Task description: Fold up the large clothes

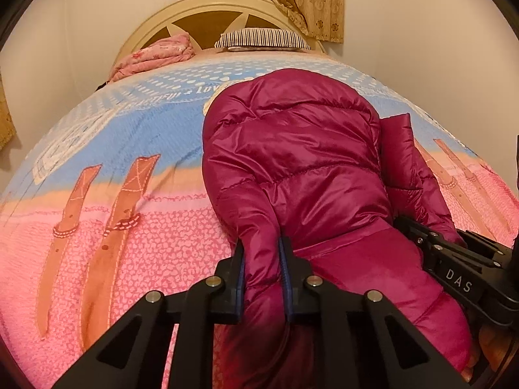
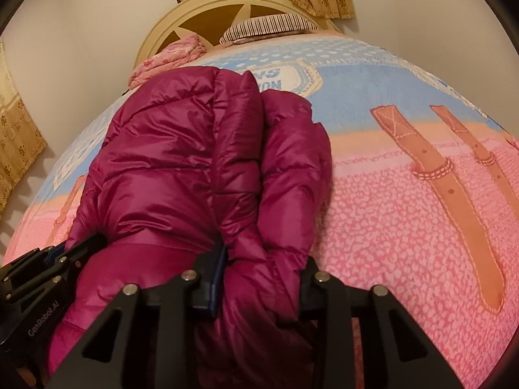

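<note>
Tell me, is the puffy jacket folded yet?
Partly. The jacket already lies on the bed with its sides tucked in, making a narrow strip. Now the left gripper and right gripper each pinch its near end. Folding that end toward the pillow is probably left.

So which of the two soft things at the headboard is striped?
The flat pillow, on the right in both views, is striped dark and white. The crumpled bundle left of it is pink and floral.

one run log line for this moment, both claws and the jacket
left claw: shut on near hem of magenta puffer jacket | right claw: shut on hem, other corner | jacket: lying on bedspread, not yet folded up
</note>
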Demonstrator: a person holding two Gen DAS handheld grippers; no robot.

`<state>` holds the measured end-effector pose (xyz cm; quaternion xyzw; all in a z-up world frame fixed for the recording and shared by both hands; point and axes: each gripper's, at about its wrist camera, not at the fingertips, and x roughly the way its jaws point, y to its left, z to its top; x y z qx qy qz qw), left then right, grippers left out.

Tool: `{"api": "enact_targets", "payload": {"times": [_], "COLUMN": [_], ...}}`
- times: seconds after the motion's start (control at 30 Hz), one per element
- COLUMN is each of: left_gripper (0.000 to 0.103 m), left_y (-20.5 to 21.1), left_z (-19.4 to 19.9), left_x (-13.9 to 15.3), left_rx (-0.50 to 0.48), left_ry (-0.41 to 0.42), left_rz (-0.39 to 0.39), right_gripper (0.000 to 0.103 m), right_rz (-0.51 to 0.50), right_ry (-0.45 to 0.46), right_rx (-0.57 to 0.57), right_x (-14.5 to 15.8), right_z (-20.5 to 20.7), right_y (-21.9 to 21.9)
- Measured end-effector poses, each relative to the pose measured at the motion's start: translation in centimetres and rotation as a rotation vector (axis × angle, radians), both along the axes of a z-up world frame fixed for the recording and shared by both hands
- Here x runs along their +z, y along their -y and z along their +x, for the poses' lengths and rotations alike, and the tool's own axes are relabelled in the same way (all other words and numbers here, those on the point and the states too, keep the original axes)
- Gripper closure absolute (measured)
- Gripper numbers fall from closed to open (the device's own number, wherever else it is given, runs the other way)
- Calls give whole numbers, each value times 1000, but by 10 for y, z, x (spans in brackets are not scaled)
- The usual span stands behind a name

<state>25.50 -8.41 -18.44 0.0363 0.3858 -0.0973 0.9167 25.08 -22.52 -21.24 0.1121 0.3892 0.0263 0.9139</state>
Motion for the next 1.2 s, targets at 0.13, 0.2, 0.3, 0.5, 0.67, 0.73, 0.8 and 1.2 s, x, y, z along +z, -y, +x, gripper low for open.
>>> {"api": "enact_targets", "payload": {"times": [0.13, 0.2, 0.3, 0.5, 0.67, 0.73, 0.8, 1.2], "left_gripper": [88, 89, 90, 91, 92, 92, 92, 94], "left_y": [2, 1, -4, -23, -49, -61, -72, -142], "left_z": [-2, -6, -15, -33, -44, -48, -51, -67], "left_x": [6, 10, 18, 38, 54, 60, 65, 84], "left_rx": [8, 14, 20, 53, 97, 115, 134, 249], "left_ry": [18, 22, 40, 91, 128, 141, 154, 199], "left_rz": [8, 3, 10, 17, 18, 11, 11, -18], "right_gripper": [75, 77, 79, 81, 82, 83, 84, 84], "right_rz": [-6, -6, 8, 27, 36, 38, 39, 13], "right_ry": [15, 22, 33, 51, 76, 87, 102, 155], "right_rx": [4, 8, 15, 54, 108, 129, 152, 290], "right_x": [3, 5, 8, 18, 29, 33, 39, 65], "right_z": [-3, -5, -11, -16, -18, -17, -17, -5], "right_y": [-2, -3, -4, -14, -38, -47, -58, -125]}}
